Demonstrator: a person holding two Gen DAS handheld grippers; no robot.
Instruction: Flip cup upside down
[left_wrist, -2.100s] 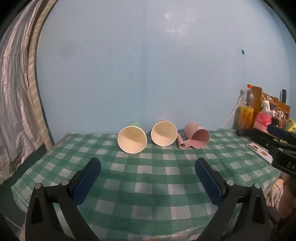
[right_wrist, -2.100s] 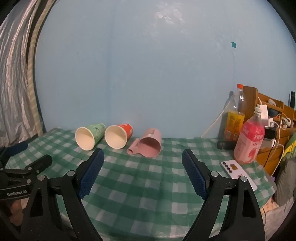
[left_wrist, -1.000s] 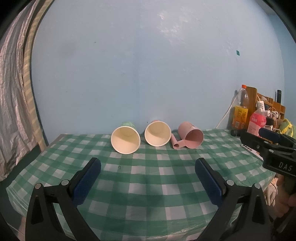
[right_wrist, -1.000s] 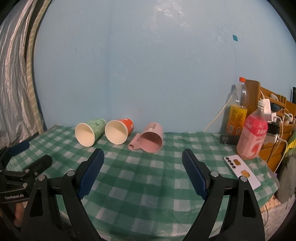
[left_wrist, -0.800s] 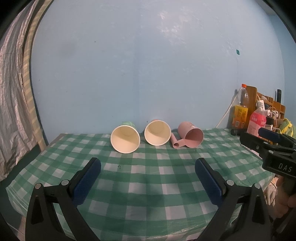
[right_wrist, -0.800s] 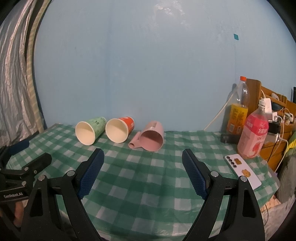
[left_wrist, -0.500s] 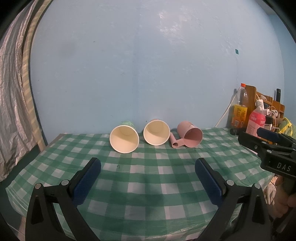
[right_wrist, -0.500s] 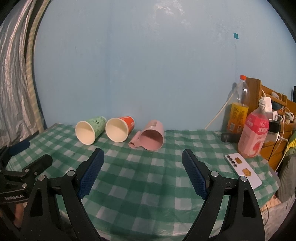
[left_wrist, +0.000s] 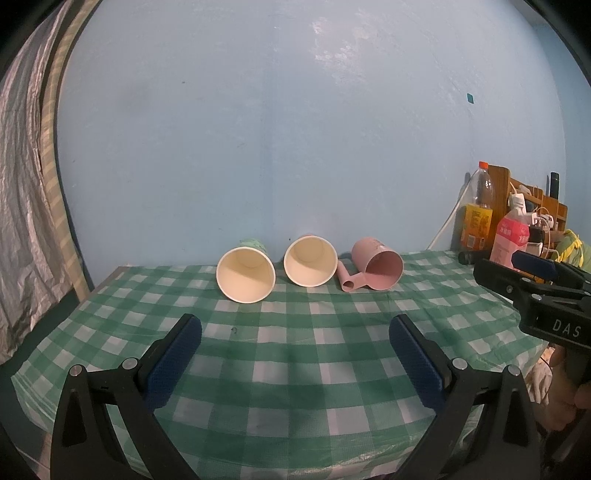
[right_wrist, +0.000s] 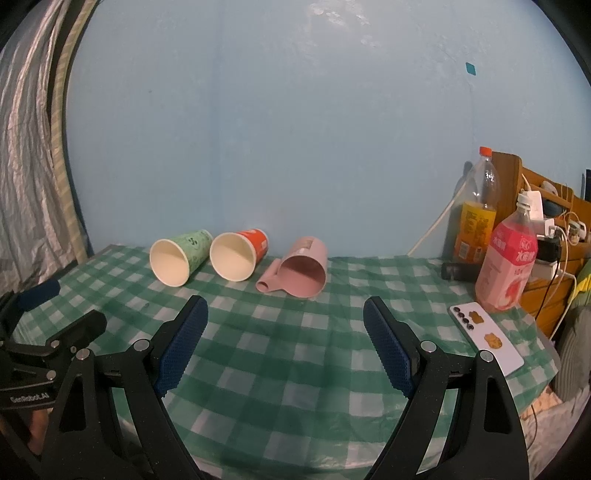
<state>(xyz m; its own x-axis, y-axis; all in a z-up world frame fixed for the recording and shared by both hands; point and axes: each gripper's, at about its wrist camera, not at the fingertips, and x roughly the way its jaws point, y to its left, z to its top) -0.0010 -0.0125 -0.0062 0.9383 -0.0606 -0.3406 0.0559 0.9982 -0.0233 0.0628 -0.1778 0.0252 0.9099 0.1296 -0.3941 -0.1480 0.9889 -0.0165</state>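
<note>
Three cups lie on their sides near the back of the checked table, mouths toward me: a green paper cup, a red paper cup and a pink plastic mug with its handle to the left. My left gripper is open and empty, held above the front of the table, well short of the cups. My right gripper is open and empty, also short of them, facing the pink mug.
A green-checked cloth covers the table. A pink drink bottle, an orange drink bottle and a white phone sit at the right. A wooden shelf with cables stands behind. A curtain hangs at left.
Both grippers have drawn back slightly and risen a little; the cups look a bit farther and lower. The cups have not moved. Both grippers stay open.
</note>
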